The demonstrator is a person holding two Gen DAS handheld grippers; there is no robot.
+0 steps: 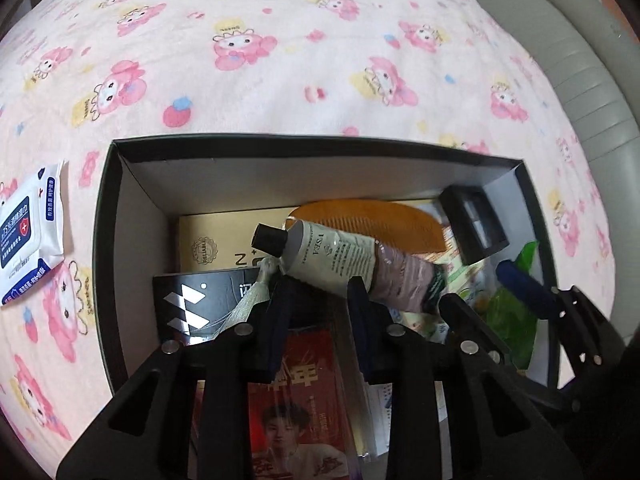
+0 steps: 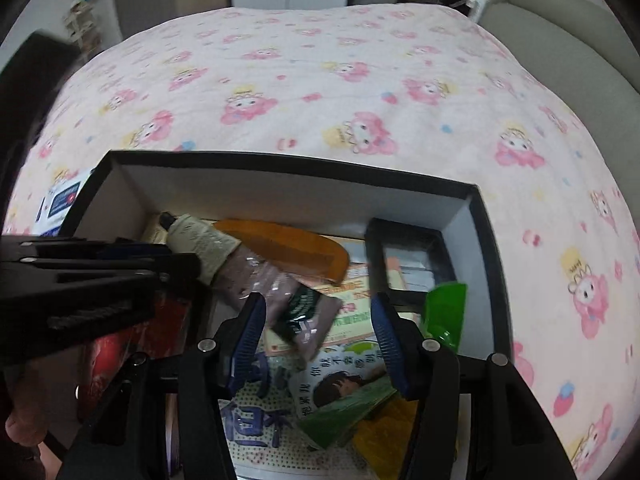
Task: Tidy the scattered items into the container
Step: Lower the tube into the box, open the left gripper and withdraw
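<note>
Left wrist view shows the one item not yet boxed: a wipes pack (image 1: 30, 236) flat on the blanket (image 1: 280, 60), at about nine o'clock from the left gripper (image 1: 320, 320) and just outside the left wall of the box (image 1: 108, 240). Its long axis runs roughly from seven to one o'clock, nearly parallel to that wall, with a narrow strip of blanket between them. In the right wrist view only a corner of the pack (image 2: 60, 200) peeks past the box's (image 2: 280, 160) far-left corner, at about ten o'clock from the right gripper (image 2: 320, 336).

Both tools hang over the box. The left gripper's fingers stand a little apart and clamp nothing; a tube (image 1: 344, 264) lies across the clutter just ahead of their tips, cap toward ten o'clock, whether touching them I cannot tell. The right gripper is spread wide and empty above the packets, with the tube's flat end (image 2: 304, 316) between its fingers but apparently lower down.

My judgement: the left gripper is much nearer the pack and should take it, rising over the left wall first. Open blanket lies beyond the pack at nine and twelve o'clock, so approach room is good; the wall side is tight.
</note>
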